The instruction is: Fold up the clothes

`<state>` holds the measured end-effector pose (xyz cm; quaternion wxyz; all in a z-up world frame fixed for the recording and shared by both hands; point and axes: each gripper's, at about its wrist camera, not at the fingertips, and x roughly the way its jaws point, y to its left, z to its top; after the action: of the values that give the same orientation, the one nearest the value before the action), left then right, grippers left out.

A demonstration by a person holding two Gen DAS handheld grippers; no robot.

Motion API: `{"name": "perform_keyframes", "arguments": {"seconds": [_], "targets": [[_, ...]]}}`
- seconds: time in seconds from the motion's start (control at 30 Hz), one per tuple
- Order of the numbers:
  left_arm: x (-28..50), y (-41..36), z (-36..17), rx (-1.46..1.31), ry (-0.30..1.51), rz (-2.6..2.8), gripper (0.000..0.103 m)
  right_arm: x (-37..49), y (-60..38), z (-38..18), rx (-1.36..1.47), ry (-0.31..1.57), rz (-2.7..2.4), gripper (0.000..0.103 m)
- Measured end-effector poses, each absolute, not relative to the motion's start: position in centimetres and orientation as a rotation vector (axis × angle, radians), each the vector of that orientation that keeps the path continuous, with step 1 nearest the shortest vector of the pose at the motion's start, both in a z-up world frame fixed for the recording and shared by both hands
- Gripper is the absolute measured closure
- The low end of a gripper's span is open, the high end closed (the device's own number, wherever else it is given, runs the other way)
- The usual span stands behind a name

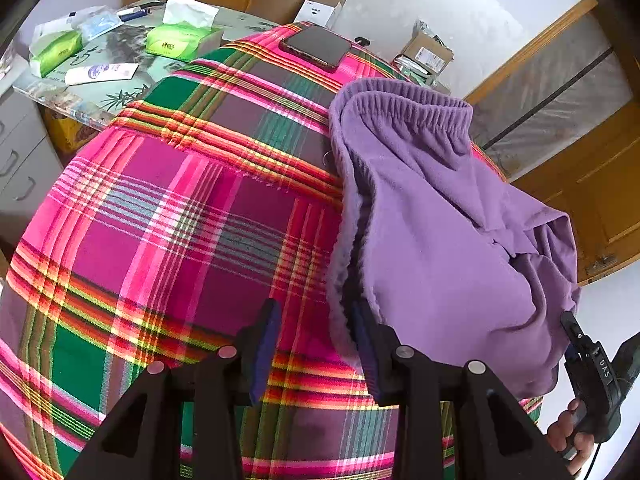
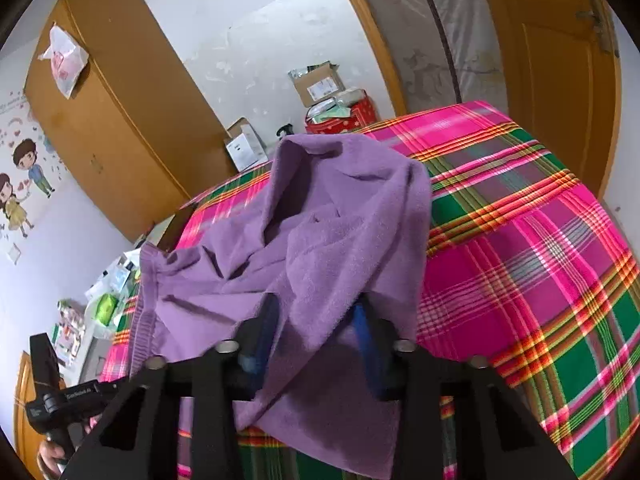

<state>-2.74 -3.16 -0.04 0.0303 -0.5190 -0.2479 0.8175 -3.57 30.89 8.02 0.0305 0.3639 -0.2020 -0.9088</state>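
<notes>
Across both views a pink, green and orange plaid sheet (image 1: 192, 208) covers the surface I work over. Behind it stand a white wall and a wooden wardrobe (image 2: 108, 116); a wooden door (image 2: 560, 64) fills the upper right of the right view, and cartoon stickers (image 2: 24, 184) mark the wall at far left.

At upper left of the left view sits a side table (image 1: 120, 92) with green tissue packs (image 1: 180, 40) and a tube (image 1: 102, 73). A phone (image 1: 318, 46) lies on the sheet near the top centre, and cardboard boxes (image 1: 428, 54) sit beyond the far edge.

The purple shorts (image 1: 440, 208) lie crumpled on the right half of the left view, waistband toward the top.

My left gripper (image 1: 316, 344) stands open, plaid showing between its fingers; its right finger sits at the shorts' fleecy edge, with no cloth pinched. My right gripper (image 2: 316, 340) has a fold of the shorts draped between its jaws, which blocks much of that view; I cannot tell whether the pads press on it. At lower right of the left view, a hand (image 1: 568, 436) holds the right gripper's handle.
</notes>
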Motion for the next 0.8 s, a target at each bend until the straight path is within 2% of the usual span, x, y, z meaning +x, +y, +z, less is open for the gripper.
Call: {"name": "perform_keyframes", "arguments": {"seconds": [0.07, 0.17, 0.2, 0.37, 0.7, 0.8], "targets": [[-2.9, -3.2, -0.1, -1.592, -0.777, 2.514, 0.067, -3.6, 30.9, 8.1, 1.110, -0.643, -2.798, 0.087], [-3.0, -3.3, -0.6, -1.587, -0.805, 2.465, 0.095, -3.3, 30.9, 8.4, 1.073, -0.646, -2.800, 0.096], [-2.9, -3.2, -0.6, -1.582, -0.799, 2.467, 0.097, -3.2, 30.8, 8.6, 1.061, -0.637, -2.804, 0.097], [-2.2, -3.8, 0.4, -1.501, -0.839, 2.474, 0.098, -2.1, 30.3, 10.0, 0.984, -0.590, -2.826, 0.098], [-0.4, -6.5, 3.0, -1.373, -0.941, 2.508, 0.098, 0.9, 31.1, 11.9, 0.866, -0.661, -2.815, 0.098], [0.4, -7.5, 3.7, -1.338, -0.956, 2.511, 0.098, 2.2, 30.6, 12.9, 0.806, -0.607, -2.837, 0.098]]}}
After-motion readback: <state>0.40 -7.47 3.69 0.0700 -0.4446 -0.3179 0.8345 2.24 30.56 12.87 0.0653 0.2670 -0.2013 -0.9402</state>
